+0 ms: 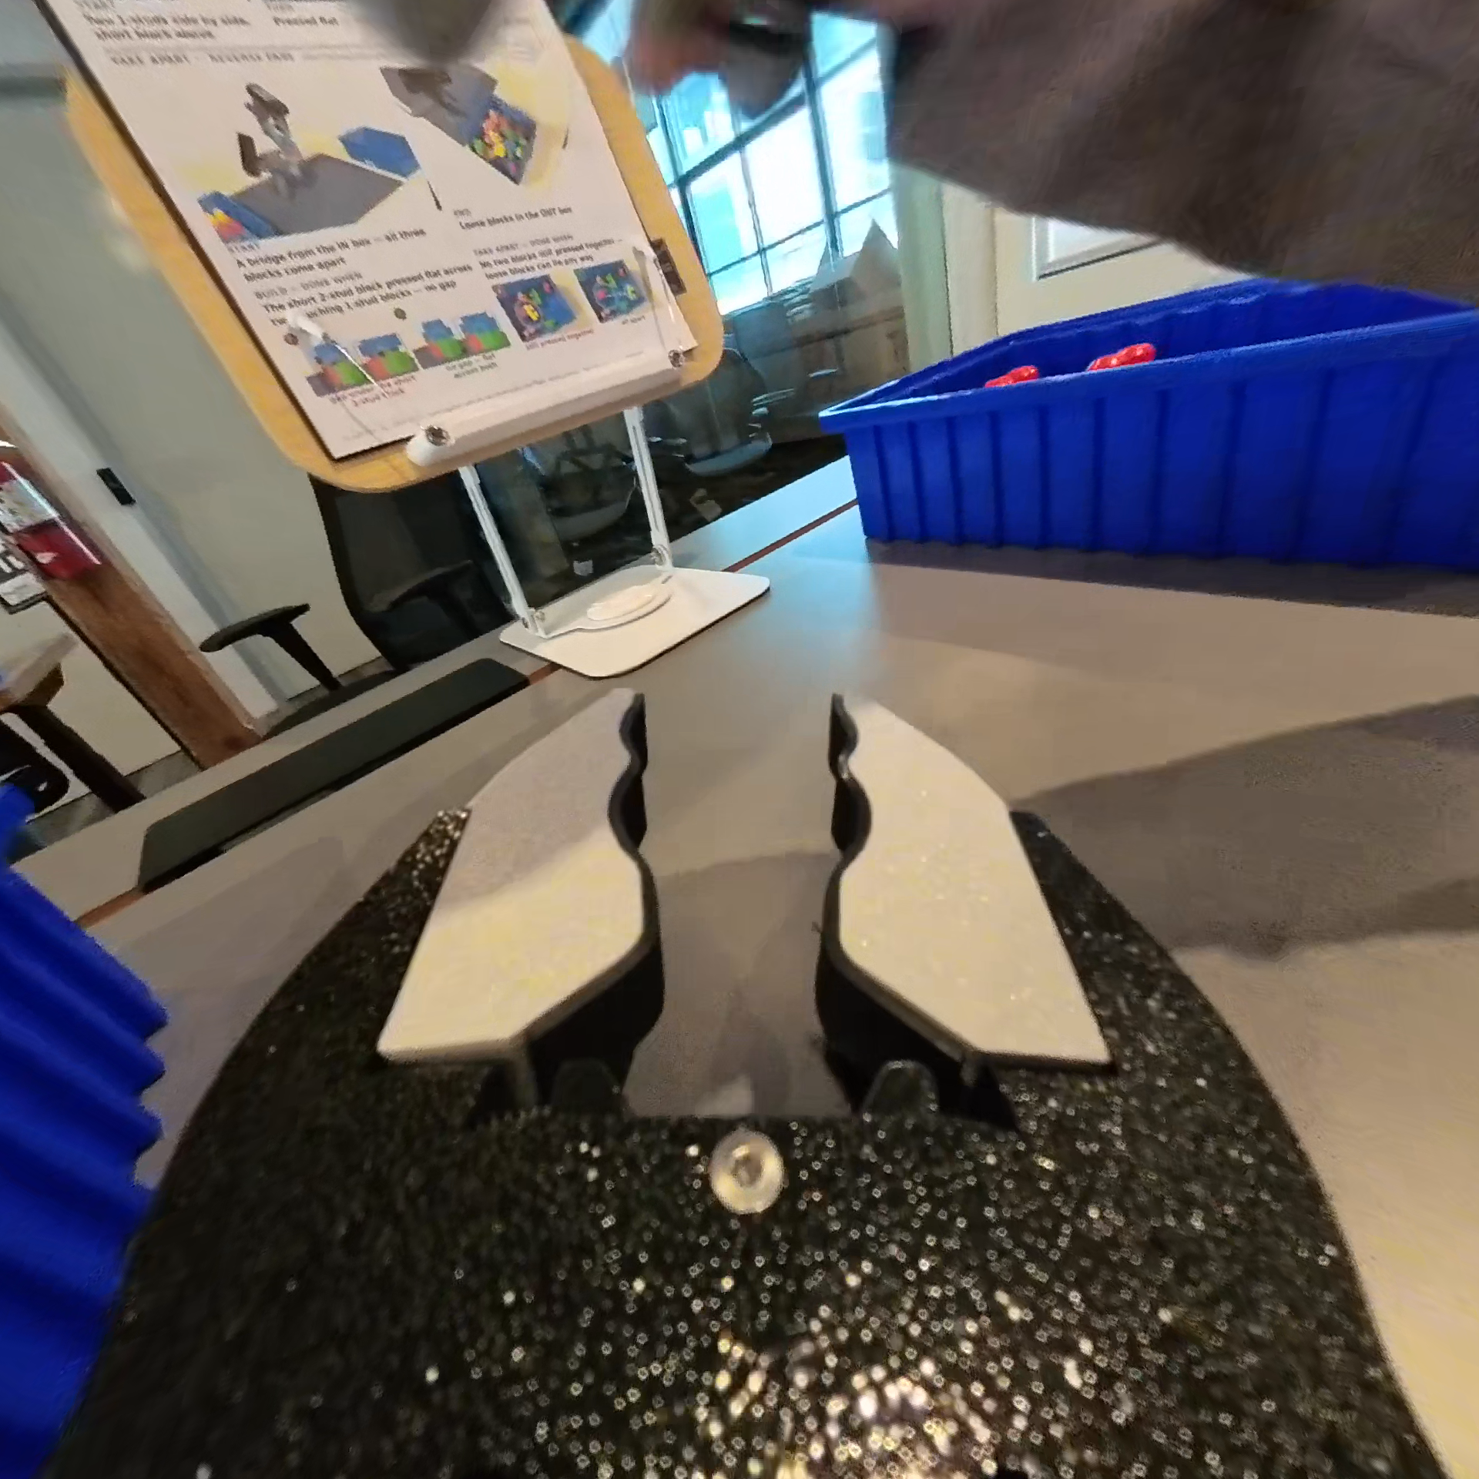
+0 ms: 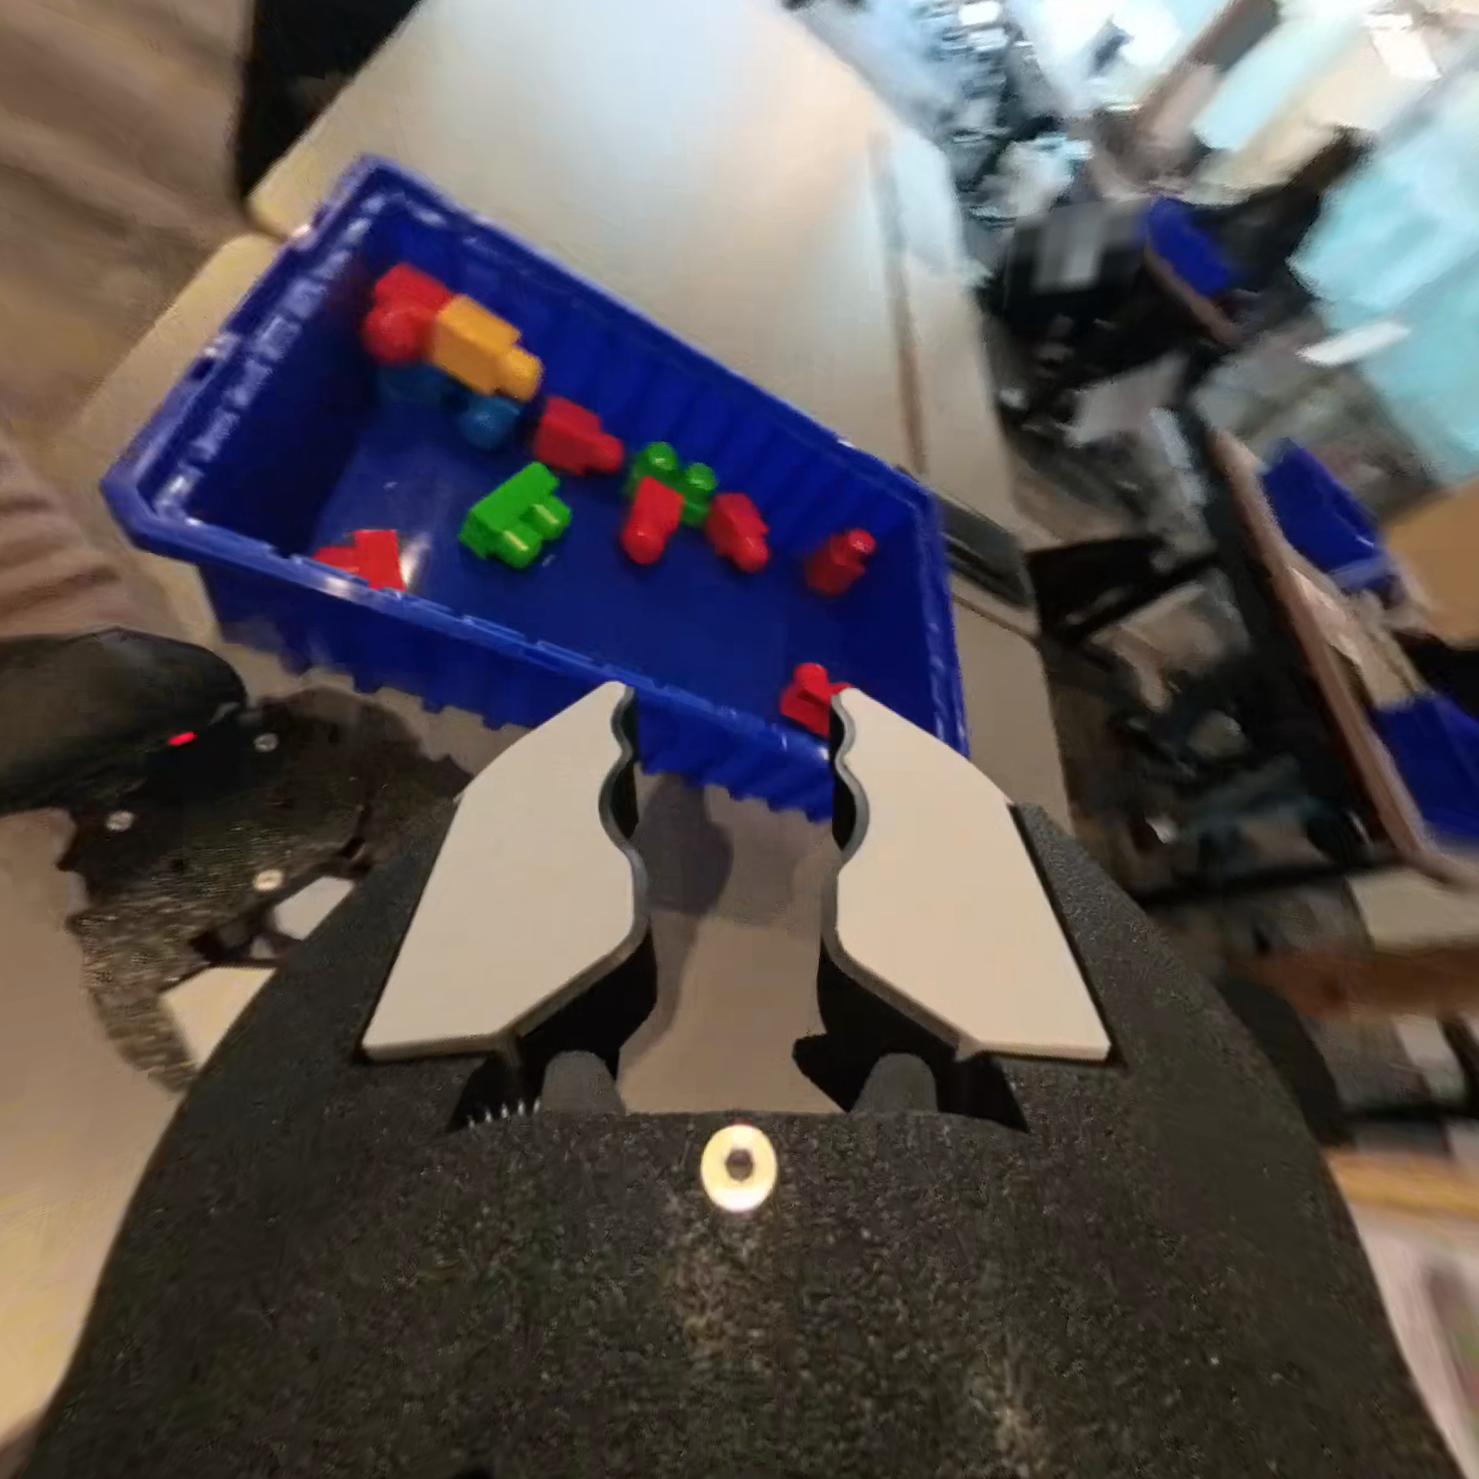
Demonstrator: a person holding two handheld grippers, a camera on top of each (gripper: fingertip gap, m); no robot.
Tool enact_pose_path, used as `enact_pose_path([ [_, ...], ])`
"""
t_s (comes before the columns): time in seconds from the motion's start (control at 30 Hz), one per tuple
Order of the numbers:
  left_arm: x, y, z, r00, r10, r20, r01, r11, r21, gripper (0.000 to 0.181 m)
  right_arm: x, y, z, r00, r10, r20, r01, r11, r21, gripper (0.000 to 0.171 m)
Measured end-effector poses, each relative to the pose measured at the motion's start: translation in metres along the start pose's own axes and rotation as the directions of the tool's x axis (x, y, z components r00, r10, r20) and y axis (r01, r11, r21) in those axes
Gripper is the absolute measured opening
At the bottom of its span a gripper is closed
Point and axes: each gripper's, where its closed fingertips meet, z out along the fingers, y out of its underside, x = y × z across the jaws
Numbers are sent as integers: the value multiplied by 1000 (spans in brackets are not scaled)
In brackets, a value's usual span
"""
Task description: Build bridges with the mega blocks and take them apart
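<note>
Now the right gripper point(image 2: 732, 712) hangs over the bin point(image 2: 552, 688), jaws apart and empty, blocks point(image 2: 516, 516) scattered at twelve o'clock, probably lining up a pick. Left gripper point(image 1: 736, 712) waits low over the table point(image 1: 1120, 680), jaws apart, empty, bin at two o'clock.

I see the mega blocks point(image 2: 512, 520) lying loose in a blue bin point(image 2: 240, 448) on the table: mostly red, two green, one orange joined to a red point(image 2: 400, 308), one blue. They are tipped every way and blurred.
</note>
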Motion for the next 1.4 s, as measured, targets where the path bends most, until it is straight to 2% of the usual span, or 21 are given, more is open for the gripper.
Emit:
enact_pose_path([
  [0.07, -2, -3, -4, 1000, -19, -4, 19, 1000, 24, 43, 5, -12, 40, 981, -84, 172, 94, 994, -49, 46],
  [0.17, -15, -6, -10, 998, -38, 40, 36, 998, 55, 44, 12, -6, 104, 939, -65, 339, 143, 967, -213, 54],
  [0.27, -33, -7, -16, 990, -103, 98, 95, 992, 88, 44, 29, 26, 161, 937, -50, 345, 196, 895, -401, 50],
  [0.37, -44, -5, -17, 978, -177, 115, 166, 981, 98, 46, 51, 70, 199, 915, -174, 364, 359, 762, -539, 48],
  [0.47, -47, -6, -18, 975, -188, 122, 174, 978, 112, 46, 58, 95, 225, 842, -274, 465, 513, 672, -533, 46],
  [0.63, -50, -10, -20, 975, -176, 133, 158, 978, 137, 45, 50, 128, 253, 783, -197, 590, 570, 607, -554, 59],
  [0.8, -52, -9, -18, 972, -200, 123, 183, 974, 135, 46, 60, 163, 267, 715, -242, 656, 678, 466, -568, 72],
  [0.97, -51, -9, -17, 974, -196, 114, 180, 974, 137, 45, 60, 171, 277, 685, -296, 666, 720, 416, -556, 55],
  [1.0, -51, -8, -17, 975, -195, 111, 180, 975, 134, 45, 59, 169, 279, 677, -314, 665, 728, 417, -544, 48],
  [1.1, -51, -8, -16, 975, -195, 109, 180, 975, 132, 45, 57, 166, 280, 702, -323, 635, 706, 433, -561, 47],
  [1.2, -51, -6, -15, 973, -205, 107, 191, 973, 128, 44, 55, 155, 277, 729, -351, 589, 678, 493, -546, 47],
  [1.3, -52, -6, -15, 972, -208, 106, 194, 972, 129, 44, 60, 129, 266, 789, -365, 495, 604, 612, -511, 47],
  [1.4, -52, -6, -15, 973, -208, 103, 194, 973, 129, 44, 73, 89, 236, 883, -328, 335, 452, 785, -423, 48],
])
